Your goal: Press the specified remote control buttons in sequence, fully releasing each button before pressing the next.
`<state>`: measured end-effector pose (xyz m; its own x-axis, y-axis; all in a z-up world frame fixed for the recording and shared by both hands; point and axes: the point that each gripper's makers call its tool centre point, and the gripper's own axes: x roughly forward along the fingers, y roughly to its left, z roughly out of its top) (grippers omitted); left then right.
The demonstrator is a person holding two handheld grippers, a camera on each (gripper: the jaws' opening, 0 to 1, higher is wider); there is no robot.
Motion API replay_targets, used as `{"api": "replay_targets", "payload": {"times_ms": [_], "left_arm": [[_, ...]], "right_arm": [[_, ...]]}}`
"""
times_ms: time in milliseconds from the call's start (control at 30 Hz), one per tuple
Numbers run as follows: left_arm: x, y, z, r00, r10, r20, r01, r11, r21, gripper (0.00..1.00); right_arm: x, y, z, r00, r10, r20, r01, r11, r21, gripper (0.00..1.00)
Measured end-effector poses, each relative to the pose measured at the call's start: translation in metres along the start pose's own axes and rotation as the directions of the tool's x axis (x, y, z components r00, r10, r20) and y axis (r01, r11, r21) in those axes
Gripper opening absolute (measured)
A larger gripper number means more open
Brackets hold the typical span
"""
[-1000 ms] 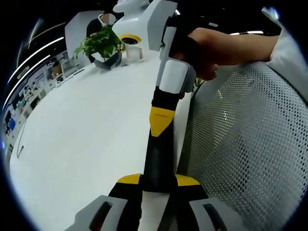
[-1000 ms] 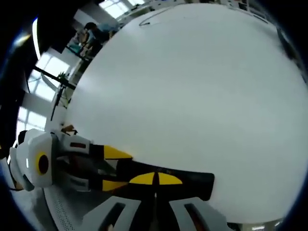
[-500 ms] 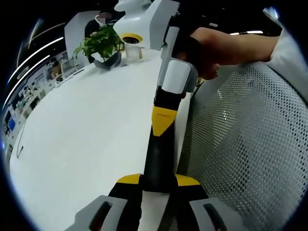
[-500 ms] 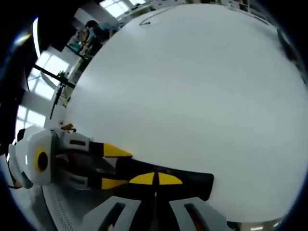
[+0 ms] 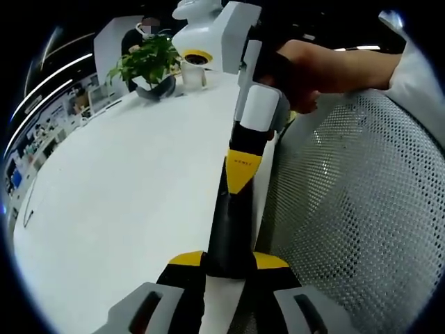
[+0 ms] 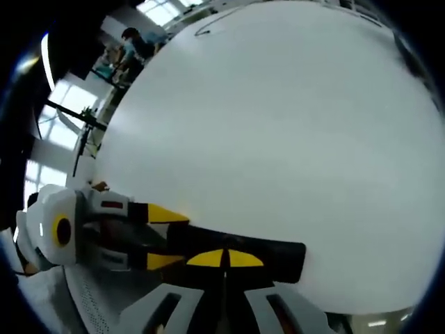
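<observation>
A long black remote control [image 5: 228,229] lies over the near edge of the white table [image 5: 125,181]. My left gripper [image 5: 229,261] is shut on its near end, yellow pads on both sides. My right gripper [image 5: 243,167] comes down from the top of the left gripper view, held by a hand [image 5: 313,66], with its jaws together and its yellow tip resting on the remote's top face. In the right gripper view, the right gripper [image 6: 224,258] is shut, its tips against the remote [image 6: 278,252]. There the left gripper [image 6: 156,236] clamps the remote's other end from the left.
A potted green plant [image 5: 147,62] and a white cup [image 5: 195,68] stand at the table's far end. A white mesh chair back [image 5: 348,209] lies right beside the table edge. The broad white tabletop [image 6: 278,125] stretches ahead in the right gripper view.
The right gripper's yellow tip has shifted slightly along the remote, away from my left jaws. The left gripper keeps its hold, and the remote has not moved.
</observation>
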<state>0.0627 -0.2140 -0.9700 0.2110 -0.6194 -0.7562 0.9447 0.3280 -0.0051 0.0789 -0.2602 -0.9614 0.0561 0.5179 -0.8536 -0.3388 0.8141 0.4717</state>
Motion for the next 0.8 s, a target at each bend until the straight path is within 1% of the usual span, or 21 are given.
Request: {"api": "replay_targets", "payload": {"times_ms": [67,133,200,267,300,433,600,667,700,733,767,800], "left_arm": [[-0.0001,-0.0001,0.0000,1.000,0.000,0.002,0.000,1.000,0.000,0.24],[-0.0002,-0.0001,0.0002,1.000,0.000,0.004,0.000,1.000,0.000,0.24],[-0.0002,-0.0002,0.0004,1.000,0.000,0.005,0.000,1.000,0.000,0.24],[0.0001,-0.0003,0.0007,1.000,0.000,0.006,0.000,1.000,0.000,0.24],[0.0002,-0.0001,0.0007,1.000,0.000,0.006,0.000,1.000,-0.001,0.24],[0.0002,0.0004,0.0009,1.000,0.001,0.009,-0.001,1.000,-0.001,0.24],[0.0002,0.0006,0.0008,1.000,0.004,0.013,-0.004,1.000,0.001,0.24],[0.0001,0.0005,0.0008,1.000,0.003,0.014,-0.003,1.000,0.000,0.24],[0.0002,0.0004,0.0011,1.000,0.004,0.014,-0.004,1.000,0.001,0.24],[0.0002,0.0004,0.0012,1.000,0.004,0.014,-0.004,1.000,0.001,0.24],[0.0003,0.0003,0.0013,1.000,0.004,0.014,-0.004,1.000,0.001,0.24],[0.0005,0.0002,0.0015,1.000,0.004,0.014,-0.004,1.000,0.001,0.24]], "right_arm": [[0.0001,0.0009,0.0000,1.000,-0.006,-0.003,0.006,1.000,-0.008,0.00],[0.0010,0.0022,0.0004,0.999,-0.032,-0.007,0.032,0.999,-0.036,0.00],[0.0016,0.0011,0.0002,0.996,-0.091,-0.024,0.087,0.990,-0.114,0.00],[0.0025,0.0013,0.0001,0.990,-0.132,-0.038,0.124,0.977,-0.176,0.00],[0.0030,0.0020,-0.0001,0.990,-0.137,-0.044,0.127,0.976,-0.176,0.00],[0.0038,-0.0004,0.0022,0.990,-0.120,-0.077,0.111,0.987,-0.115,0.00],[0.0040,0.0000,0.0015,0.986,-0.126,-0.108,0.113,0.987,-0.112,0.00],[0.0027,-0.0003,0.0004,0.988,-0.116,-0.100,0.105,0.988,-0.111,0.00],[0.0021,-0.0001,0.0005,0.992,-0.093,-0.080,0.085,0.991,-0.106,0.00],[0.0019,-0.0005,0.0005,0.994,-0.085,-0.072,0.078,0.992,-0.104,0.00],[0.0015,0.0000,0.0015,0.998,-0.046,-0.033,0.044,0.996,-0.072,0.00],[0.0004,-0.0001,0.0013,0.999,-0.030,-0.013,0.029,0.999,-0.046,0.00]]}}
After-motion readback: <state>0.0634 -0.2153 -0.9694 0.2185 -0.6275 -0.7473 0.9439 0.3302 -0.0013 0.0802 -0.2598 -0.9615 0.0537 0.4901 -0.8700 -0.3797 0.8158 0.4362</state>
